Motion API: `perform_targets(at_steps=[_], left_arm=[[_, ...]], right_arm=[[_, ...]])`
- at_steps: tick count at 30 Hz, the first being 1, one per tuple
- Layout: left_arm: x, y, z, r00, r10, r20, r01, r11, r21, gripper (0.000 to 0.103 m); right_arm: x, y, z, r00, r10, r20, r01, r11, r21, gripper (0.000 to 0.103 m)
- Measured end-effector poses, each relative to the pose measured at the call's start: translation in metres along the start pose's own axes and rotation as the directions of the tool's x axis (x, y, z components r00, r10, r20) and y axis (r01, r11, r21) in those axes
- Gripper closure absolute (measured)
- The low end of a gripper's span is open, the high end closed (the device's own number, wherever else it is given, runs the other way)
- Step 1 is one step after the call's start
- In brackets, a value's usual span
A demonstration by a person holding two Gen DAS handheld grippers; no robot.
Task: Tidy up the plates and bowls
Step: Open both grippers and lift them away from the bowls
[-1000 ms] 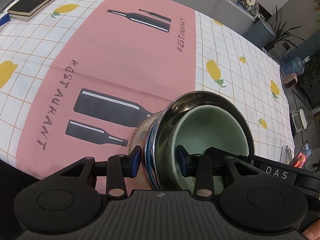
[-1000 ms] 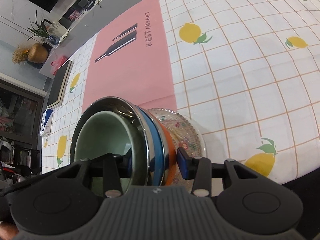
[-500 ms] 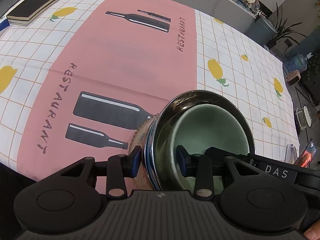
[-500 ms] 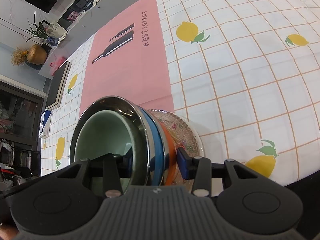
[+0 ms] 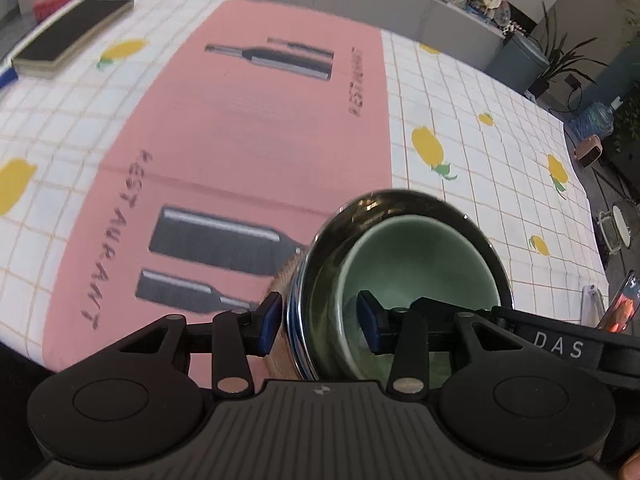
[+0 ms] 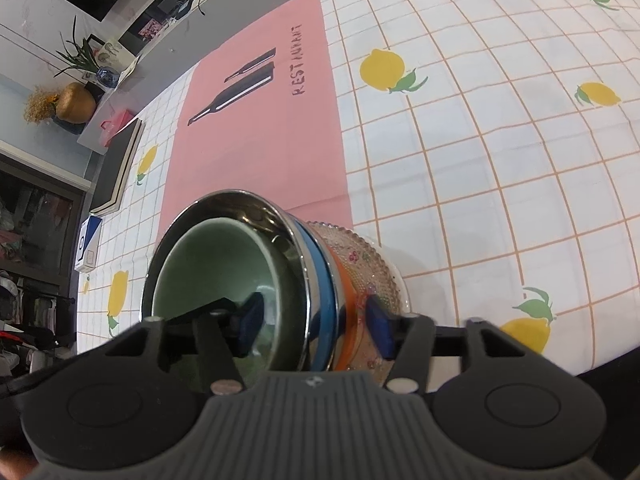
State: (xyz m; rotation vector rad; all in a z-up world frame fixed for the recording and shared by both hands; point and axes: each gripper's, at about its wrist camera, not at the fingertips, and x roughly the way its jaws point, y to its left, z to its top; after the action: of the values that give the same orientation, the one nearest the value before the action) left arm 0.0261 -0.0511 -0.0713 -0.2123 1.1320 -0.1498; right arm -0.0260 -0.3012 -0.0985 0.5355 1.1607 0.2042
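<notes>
A nested stack stands on the tablecloth near the front edge. From the bottom it is a clear beaded glass plate [image 6: 376, 264], an orange dish [image 6: 344, 284], a blue dish [image 6: 320, 272], a steel bowl [image 6: 240, 200] and a pale green bowl [image 6: 208, 264]. My left gripper [image 5: 318, 322] straddles the stack's left rim, one finger inside the green bowl [image 5: 420, 256], one outside the steel bowl [image 5: 400, 200]. My right gripper [image 6: 314, 324] straddles the right rim the same way. Both sets of jaws are opening, and the pads stand just off the stack.
A pink placemat [image 5: 240, 120] printed with bottles lies beyond the stack on the lemon-patterned cloth. A dark book [image 5: 72, 36] lies at the far left corner, with a blue and white box [image 6: 88, 248] nearer. A phone [image 5: 624, 304] stands at the right table edge.
Both grippers' jaws have widened away from the stack's rims, which they were pressing before. The stack and both hands have stayed in place.
</notes>
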Motion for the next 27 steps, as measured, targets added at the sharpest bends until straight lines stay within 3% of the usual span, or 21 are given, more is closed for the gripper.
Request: perform_targets(at_steps=[5,8,12,17,27], left_arm=[[-0.008,0.001,0.002,0.998,-0.005,0.055,0.004,1.0,0.019,0.04],[-0.013,0.002,0.003,0.997,-0.018,0.071,0.017,1.0,0.022,0.04],[-0.031,-0.004,0.004,0.989,0.024,0.148,-0.037,0.996,0.084,0.039],[-0.058,-0.004,0.007,0.971,0.04,0.237,-0.071,0.99,0.125,0.037],[-0.107,0.005,0.002,0.894,0.054,0.446,-0.141,0.976,0.164,0.036]], right_arm=[[-0.007,0.0,0.002,0.999,0.008,0.031,-0.008,1.0,-0.003,0.035],[-0.011,0.003,0.003,0.998,0.006,0.055,-0.005,1.0,-0.021,0.03],[-0.02,0.011,0.003,0.996,-0.001,0.09,0.005,0.999,-0.048,0.025],[-0.04,0.033,0.001,0.98,-0.05,0.194,0.08,0.986,-0.149,0.023],[-0.081,0.075,-0.024,0.91,-0.053,0.412,0.2,0.925,-0.323,0.016]])
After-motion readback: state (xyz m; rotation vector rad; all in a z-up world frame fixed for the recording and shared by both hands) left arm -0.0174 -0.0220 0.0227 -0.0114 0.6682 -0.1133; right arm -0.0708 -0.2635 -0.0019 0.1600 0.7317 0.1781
